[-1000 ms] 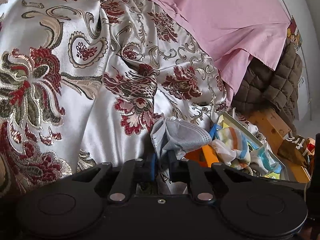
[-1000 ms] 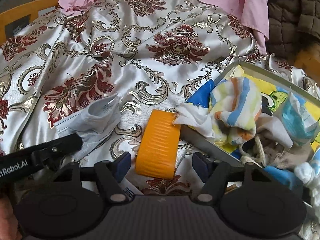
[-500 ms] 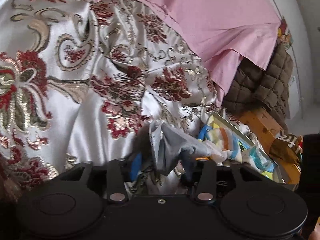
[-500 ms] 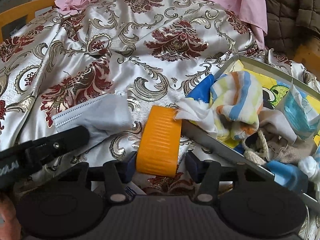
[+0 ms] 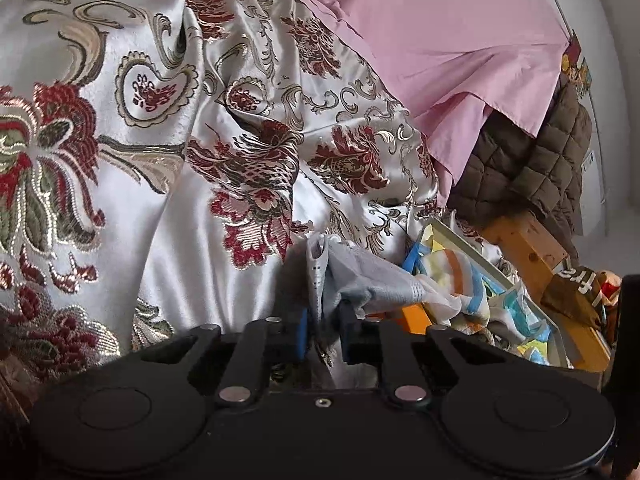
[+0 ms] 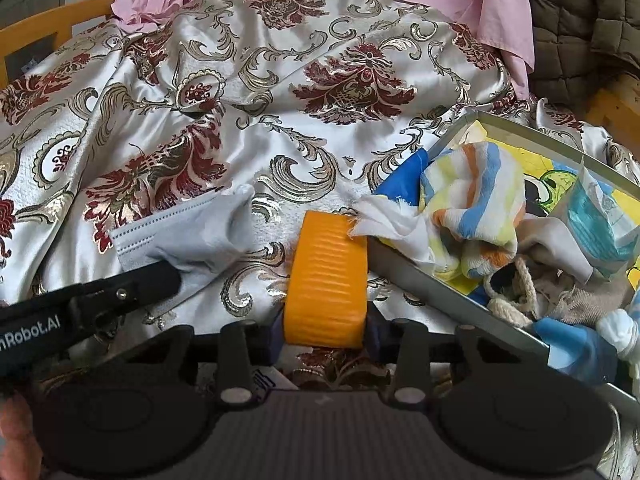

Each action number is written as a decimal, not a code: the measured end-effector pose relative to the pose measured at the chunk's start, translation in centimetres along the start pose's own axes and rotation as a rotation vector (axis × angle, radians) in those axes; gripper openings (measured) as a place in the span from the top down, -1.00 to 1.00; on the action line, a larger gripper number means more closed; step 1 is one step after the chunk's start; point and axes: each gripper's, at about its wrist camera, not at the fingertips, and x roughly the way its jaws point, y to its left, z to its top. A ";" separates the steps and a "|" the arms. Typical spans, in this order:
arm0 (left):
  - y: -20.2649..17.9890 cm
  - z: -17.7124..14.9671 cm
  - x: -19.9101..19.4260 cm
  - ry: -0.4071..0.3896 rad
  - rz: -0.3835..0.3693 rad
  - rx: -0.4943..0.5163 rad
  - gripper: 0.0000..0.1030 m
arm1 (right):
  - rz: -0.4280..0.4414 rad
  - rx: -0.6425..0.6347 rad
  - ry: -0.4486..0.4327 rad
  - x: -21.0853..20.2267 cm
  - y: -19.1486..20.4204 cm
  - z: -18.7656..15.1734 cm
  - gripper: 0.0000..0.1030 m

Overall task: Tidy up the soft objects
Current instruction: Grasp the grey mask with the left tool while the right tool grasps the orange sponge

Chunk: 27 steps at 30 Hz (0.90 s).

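A grey face mask (image 5: 360,280) is pinched between the blue pads of my left gripper (image 5: 324,332), lifted a little off the patterned satin cloth; it also shows in the right wrist view (image 6: 192,236), with the left gripper's finger (image 6: 132,288) on it. My right gripper (image 6: 326,328) is shut on an orange ribbed sponge (image 6: 328,276) that lies on the cloth beside the grey tray's rim (image 6: 432,280). The tray holds a striped towel (image 6: 476,200), a rope and other cloth pieces.
The silver and red patterned cloth (image 6: 320,80) covers the surface in folds. A pink sheet (image 5: 440,40) and a brown quilted jacket (image 5: 540,168) lie behind. A wooden beam (image 5: 532,248) stands past the tray. An orange chair rail (image 6: 52,32) is far left.
The right jaws have closed from wide apart onto the orange sponge. The left gripper opened briefly around the mask, then closed on it again and raised it.
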 end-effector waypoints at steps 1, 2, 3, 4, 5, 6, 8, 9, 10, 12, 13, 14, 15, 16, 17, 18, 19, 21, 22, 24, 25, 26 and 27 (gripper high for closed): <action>0.1 0.0 -0.1 -0.005 -0.004 -0.005 0.74 | 0.000 0.003 -0.005 -0.1 0.0 0.0 0.17; 0.1 0.0 -0.1 -0.012 -0.008 -0.009 0.74 | 0.001 0.005 -0.010 -0.2 -0.1 0.0 0.17; 0.2 0.0 -0.2 -0.017 -0.011 -0.013 0.75 | 0.002 0.005 -0.015 -0.3 -0.1 0.0 0.17; 0.3 0.0 -0.3 -0.024 -0.015 -0.018 0.75 | 0.002 0.004 -0.019 -0.3 -0.1 -0.1 0.17; 0.3 0.0 -0.4 -0.029 -0.018 -0.024 0.76 | 0.003 0.004 -0.023 -0.4 -0.2 -0.1 0.17; 0.4 0.1 -0.5 -0.035 -0.022 -0.031 0.77 | 0.005 0.004 -0.026 -0.5 -0.2 -0.1 0.17; 0.6 0.1 -0.6 -0.044 -0.026 -0.043 0.77 | 0.014 0.003 -0.031 -0.6 -0.2 -0.1 0.17; 0.6 0.0 -0.6 -0.046 -0.028 -0.046 0.77 | 0.018 0.002 -0.035 -0.7 -0.3 -0.2 0.17; 0.6 0.0 -0.6 -0.047 -0.029 -0.045 0.77 | 0.021 0.002 -0.037 -0.8 -0.3 -0.3 0.17; 0.6 0.0 -0.7 -0.046 -0.030 -0.042 0.78 | 0.028 0.003 -0.045 -1.0 -0.3 -0.4 0.17; 0.5 0.0 -0.7 -0.044 -0.029 -0.041 0.83 | 0.028 0.002 -0.055 -1.2 -0.3 -0.4 0.18; 0.5 0.0 -0.7 -0.043 -0.026 -0.039 0.86 | 0.025 -0.005 -0.069 -1.5 -0.3 -0.5 0.18; 0.5 0.0 -0.7 -0.043 -0.025 -0.036 0.87 | 0.021 -0.018 -0.085 -1.9 -0.2 -0.6 0.18; 0.4 0.0 -0.7 -0.046 -0.023 -0.034 0.88 | 0.013 -0.038 -0.100 -2.2 -0.1 -0.7 0.18; 0.4 -0.1 -0.8 -0.050 -0.023 -0.032 0.89 | 0.007 -0.060 -0.112 -2.6 0.2 -0.8 0.18; 0.4 -0.1 -0.9 -0.055 -0.023 -0.032 0.89 | 0.000 -0.088 -0.123 -3.0 0.4 -1.0 0.18; 0.4 -0.1 -1.0 -0.059 -0.024 -0.032 0.89 | -0.009 -0.117 -0.132 -3.3 0.7 -1.1 0.18; 0.2 -0.1 -1.2 -0.068 -0.024 -0.026 0.89 | -0.024 -0.164 -0.151 -4.1 1.4 -1.3 0.18; 0.0 0.0 -1.5 -0.076 -0.024 -0.018 0.89 | -0.031 -0.187 -0.161 -4.5 1.6 -1.4 0.18; -0.4 0.0 -1.8 -0.092 -0.023 0.000 0.89 | -0.046 -0.229 -0.176 -5.2 2.1 -1.5 0.18; -0.7 0.0 -2.0 -0.101 -0.020 0.011 0.89 | -0.054 -0.250 -0.183 -5.6 2.3 -1.7 0.18; -0.9 0.0 -2.2 -0.112 -0.016 0.023 0.89 | -0.062 -0.272 -0.191 -6.0 2.5 -1.7 0.18; -1.2 0.0 -2.4 -0.125 -0.010 0.036 0.89 | -0.072 -0.294 -0.200 -6.5 2.7 -2.0 0.18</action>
